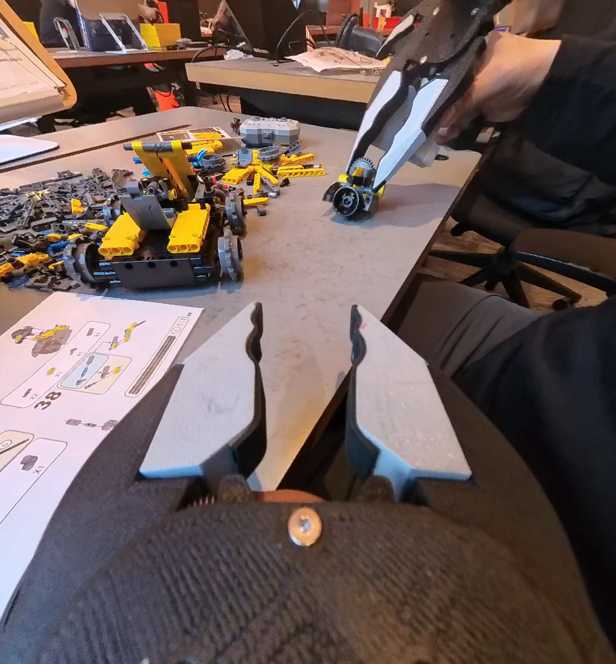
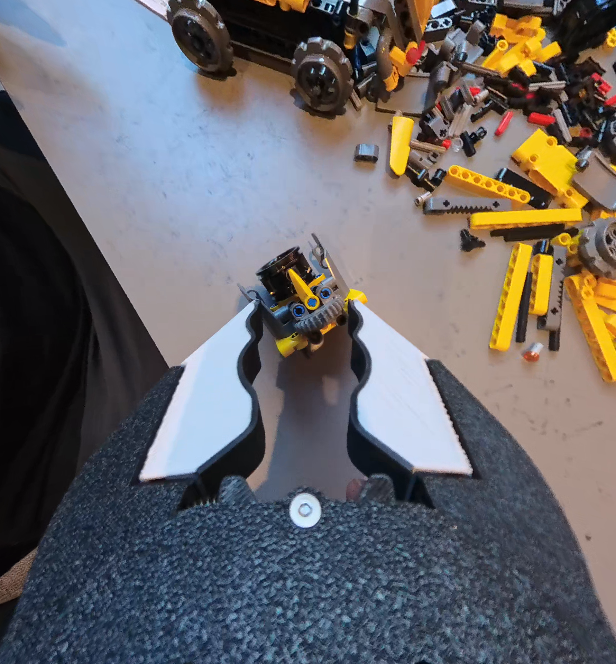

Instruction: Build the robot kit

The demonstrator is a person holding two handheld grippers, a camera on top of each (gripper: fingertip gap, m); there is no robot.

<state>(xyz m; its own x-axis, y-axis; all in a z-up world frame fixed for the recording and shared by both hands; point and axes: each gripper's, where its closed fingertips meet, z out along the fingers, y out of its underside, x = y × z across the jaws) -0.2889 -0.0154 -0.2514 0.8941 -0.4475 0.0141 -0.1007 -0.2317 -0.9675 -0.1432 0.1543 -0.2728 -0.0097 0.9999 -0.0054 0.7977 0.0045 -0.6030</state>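
Note:
A small yellow, grey and black brick assembly (image 2: 292, 284) with a black wheel hub and a grey gear sits on the grey table (image 2: 155, 161). My right gripper (image 2: 303, 307) is open, with one fingertip on each side of the assembly, close to or touching it. In the left wrist view the same assembly (image 1: 349, 203) stands near the table's right edge under the right gripper (image 1: 364, 179), which a hand holds. My left gripper (image 1: 304, 312) is open and empty, low over the table's near part, beside an open instruction booklet (image 1: 65, 359).
A half-built yellow and black vehicle (image 1: 162, 230) stands mid-table, its toothed wheels also in the right wrist view (image 2: 320, 79). Loose black parts (image 1: 22, 222) lie left and yellow beams (image 2: 514, 215) behind. A grey block (image 1: 270, 131) sits at the back. An office chair (image 1: 550, 258) is past the edge. One gripper's finger ends stand about 25 cm off the other's.

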